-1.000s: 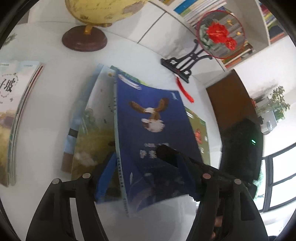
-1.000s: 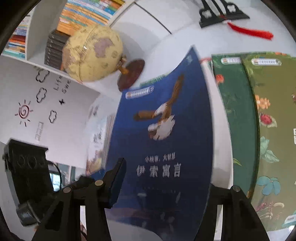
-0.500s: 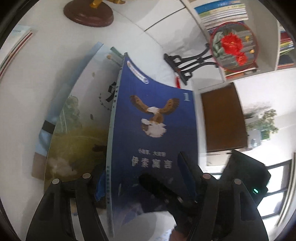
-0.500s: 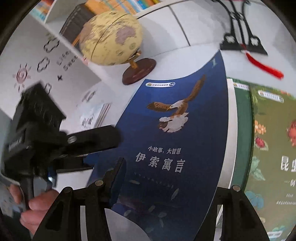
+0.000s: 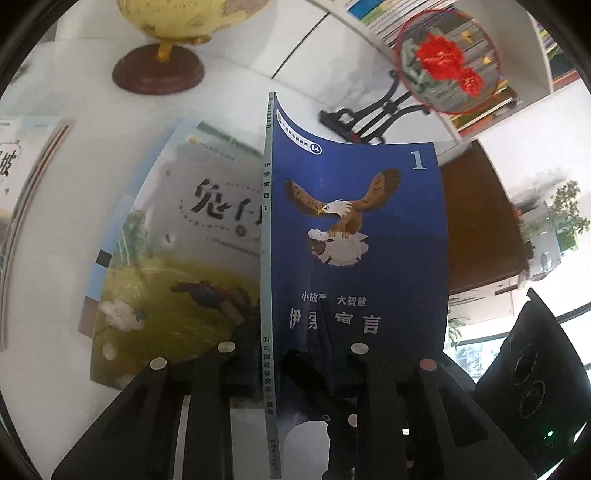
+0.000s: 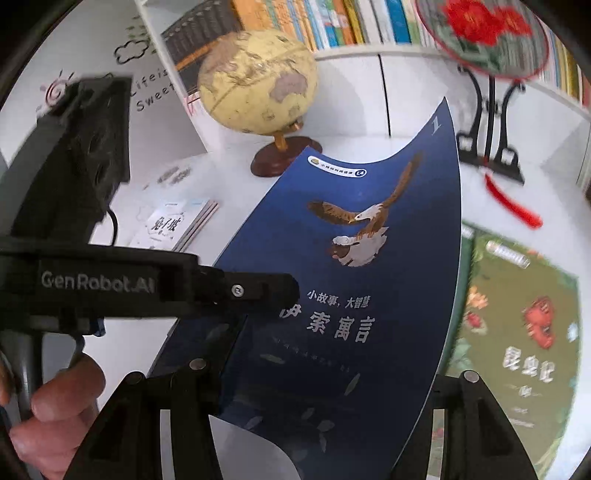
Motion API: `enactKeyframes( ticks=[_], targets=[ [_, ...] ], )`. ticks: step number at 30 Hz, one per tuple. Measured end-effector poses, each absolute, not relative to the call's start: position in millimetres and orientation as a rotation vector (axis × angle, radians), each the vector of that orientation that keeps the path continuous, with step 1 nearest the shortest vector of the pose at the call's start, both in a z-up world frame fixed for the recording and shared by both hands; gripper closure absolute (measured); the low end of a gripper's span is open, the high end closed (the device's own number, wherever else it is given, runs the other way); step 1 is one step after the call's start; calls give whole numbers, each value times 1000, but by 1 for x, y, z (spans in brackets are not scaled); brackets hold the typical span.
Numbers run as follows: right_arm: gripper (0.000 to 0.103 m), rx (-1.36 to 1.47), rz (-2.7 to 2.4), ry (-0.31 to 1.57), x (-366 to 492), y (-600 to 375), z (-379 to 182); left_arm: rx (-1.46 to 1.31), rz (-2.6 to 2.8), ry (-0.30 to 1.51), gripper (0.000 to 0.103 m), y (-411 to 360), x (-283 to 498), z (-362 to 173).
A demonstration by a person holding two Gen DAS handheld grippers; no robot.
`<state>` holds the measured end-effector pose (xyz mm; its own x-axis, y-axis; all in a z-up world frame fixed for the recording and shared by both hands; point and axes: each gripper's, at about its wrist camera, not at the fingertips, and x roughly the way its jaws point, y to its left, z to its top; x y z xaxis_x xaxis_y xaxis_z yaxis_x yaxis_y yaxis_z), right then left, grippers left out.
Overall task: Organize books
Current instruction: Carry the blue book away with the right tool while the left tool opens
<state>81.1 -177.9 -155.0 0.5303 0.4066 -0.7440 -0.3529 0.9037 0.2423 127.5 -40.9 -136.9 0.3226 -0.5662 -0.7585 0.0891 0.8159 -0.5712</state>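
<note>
A blue book with an eagle on its cover [image 5: 354,229] [image 6: 351,280] stands lifted off the white table [image 5: 66,110], its cover bowed. My left gripper [image 5: 291,350] [image 6: 280,291] is shut on it at the lower spine edge. My right gripper [image 6: 332,369] is shut on the bottom of the same book, one finger in front of the cover and the other behind it. One of the right gripper's fingers [image 5: 306,376] shows against the cover in the left wrist view. A pale green book [image 5: 177,258] lies flat under and left of the blue one.
A stack of white books [image 5: 22,221] [image 6: 173,225] lies at the left. A green insect book [image 6: 517,332] lies to the right. At the back stand a globe [image 5: 159,66] [image 6: 258,81], a red-flower fan on a black stand [image 5: 443,62] [image 6: 487,37] and a full bookshelf [image 6: 332,22].
My left gripper's jaws have closed on the blue book's spine edge. The book has swung more upright and lifted, and the right gripper has rolled and risen with it.
</note>
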Motion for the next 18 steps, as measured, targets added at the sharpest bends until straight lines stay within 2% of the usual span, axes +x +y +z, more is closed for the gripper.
enactKeyframes(
  ticks=[5, 18],
  targets=[
    [48, 38, 466, 865, 70, -177, -135, -472, -488, 1147, 77, -33, 120, -117],
    [48, 0, 531, 751, 53, -128, -74, -435, -440, 991, 77, 20, 104, -57]
  ],
)
